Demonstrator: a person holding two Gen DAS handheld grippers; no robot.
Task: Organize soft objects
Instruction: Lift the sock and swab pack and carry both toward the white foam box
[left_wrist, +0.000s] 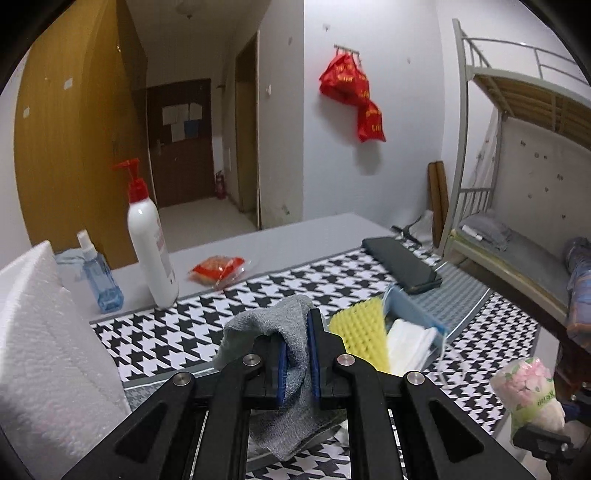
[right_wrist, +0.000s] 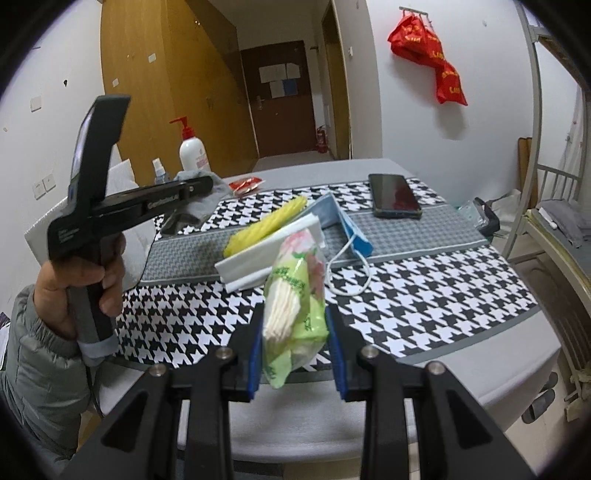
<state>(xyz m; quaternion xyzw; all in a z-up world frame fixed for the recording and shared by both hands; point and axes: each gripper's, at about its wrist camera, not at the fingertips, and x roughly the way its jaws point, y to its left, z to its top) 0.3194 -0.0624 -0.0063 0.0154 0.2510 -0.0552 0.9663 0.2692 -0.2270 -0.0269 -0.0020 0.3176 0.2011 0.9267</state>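
Observation:
My left gripper (left_wrist: 295, 354) is shut on a grey cloth (left_wrist: 266, 325) and holds it above the houndstooth mat (left_wrist: 184, 332); it shows in the right wrist view (right_wrist: 199, 186) at the left, cloth (right_wrist: 212, 199) hanging from it. My right gripper (right_wrist: 295, 343) is shut on a green tissue pack (right_wrist: 295, 295), held above the mat's near edge; the pack also shows in the left wrist view (left_wrist: 528, 391). A yellow sponge (right_wrist: 266, 225), white folded tissues (right_wrist: 269, 254) and a blue face mask (right_wrist: 340, 218) lie mid-mat.
A black phone (right_wrist: 395, 195) lies at the mat's far right. A white pump bottle (left_wrist: 151, 243), a blue spray bottle (left_wrist: 99, 277) and a red snack packet (left_wrist: 218, 269) stand at the far left. White foam (left_wrist: 40, 332) is at the left. A bunk bed (left_wrist: 517, 184) is to the right.

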